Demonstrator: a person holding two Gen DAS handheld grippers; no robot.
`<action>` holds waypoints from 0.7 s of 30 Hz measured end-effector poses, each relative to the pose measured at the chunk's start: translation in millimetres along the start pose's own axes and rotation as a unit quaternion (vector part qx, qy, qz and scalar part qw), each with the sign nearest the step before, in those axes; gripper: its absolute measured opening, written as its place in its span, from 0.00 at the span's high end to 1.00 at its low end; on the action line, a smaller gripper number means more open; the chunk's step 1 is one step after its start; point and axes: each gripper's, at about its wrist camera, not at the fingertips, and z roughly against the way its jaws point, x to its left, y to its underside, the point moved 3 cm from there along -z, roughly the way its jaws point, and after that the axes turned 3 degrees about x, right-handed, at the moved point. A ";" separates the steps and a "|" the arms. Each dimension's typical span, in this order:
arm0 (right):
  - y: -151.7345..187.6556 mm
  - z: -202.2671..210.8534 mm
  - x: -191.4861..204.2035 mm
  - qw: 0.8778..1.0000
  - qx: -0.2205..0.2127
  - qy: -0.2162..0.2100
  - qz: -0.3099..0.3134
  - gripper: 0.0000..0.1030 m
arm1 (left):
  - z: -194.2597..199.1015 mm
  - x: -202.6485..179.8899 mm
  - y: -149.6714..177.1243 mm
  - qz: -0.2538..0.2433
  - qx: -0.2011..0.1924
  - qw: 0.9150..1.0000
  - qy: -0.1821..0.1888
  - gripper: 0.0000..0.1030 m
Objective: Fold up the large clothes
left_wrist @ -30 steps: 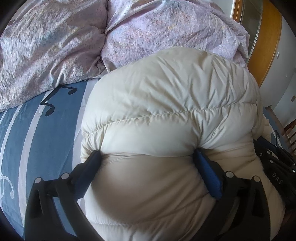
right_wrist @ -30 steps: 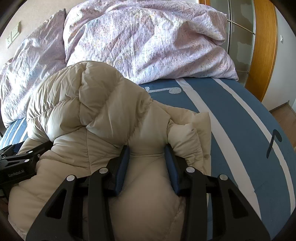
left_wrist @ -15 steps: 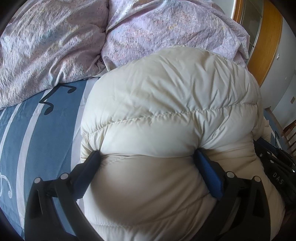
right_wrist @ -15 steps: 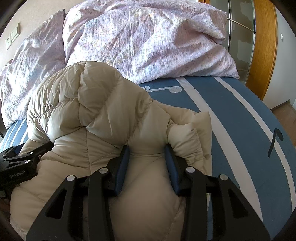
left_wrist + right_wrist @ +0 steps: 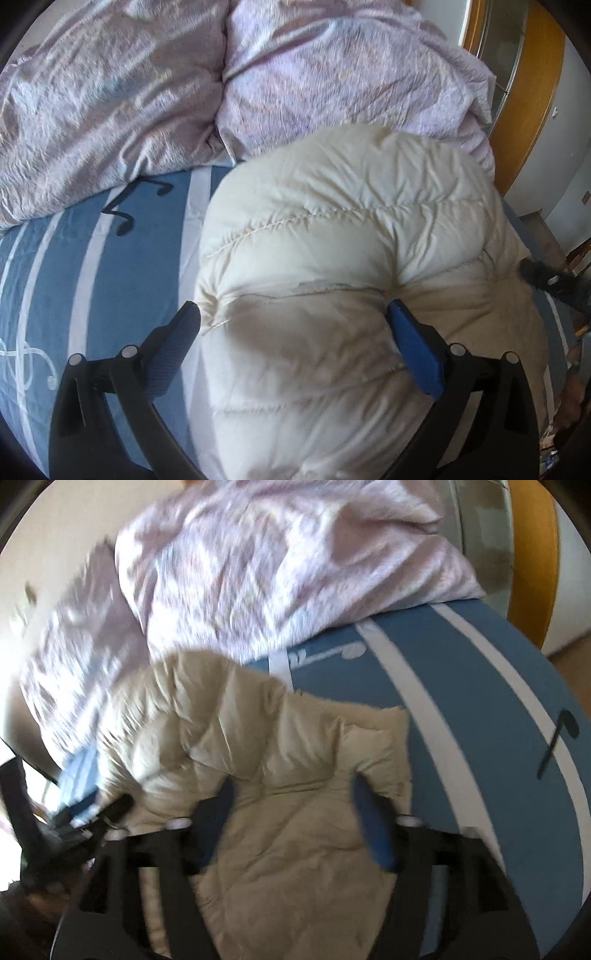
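Left wrist, jacket [image 5: 351,258] between spread fingers [image 5: 413,339]

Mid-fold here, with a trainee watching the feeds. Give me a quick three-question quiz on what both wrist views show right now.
1. True or false: the cream puffer jacket lies on a wooden floor.
2. What is piled behind the jacket? A. lilac bedding B. a suitcase C. folded towels
3. Fill in: the left gripper has its fingers wide ____, with a bulge of the jacket between them.

Key
1. False: it lies on the blue striped sheet.
2. A
3. open
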 end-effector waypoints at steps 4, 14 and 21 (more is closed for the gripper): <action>0.7 9.9 -16.8 0.998 0.034 -0.032 -0.041 0.08 | 5.6 0.0 3.9 0.001 0.003 1.000 0.002 0.03; 25.4 -25.1 -51.3 0.973 0.143 -0.083 -0.159 0.08 | -2.0 7.2 12.7 0.013 0.024 1.000 0.014 0.03; 31.3 -39.4 -49.5 0.967 0.155 -0.107 -0.174 0.06 | -2.9 8.7 13.2 0.016 0.026 0.999 0.017 0.03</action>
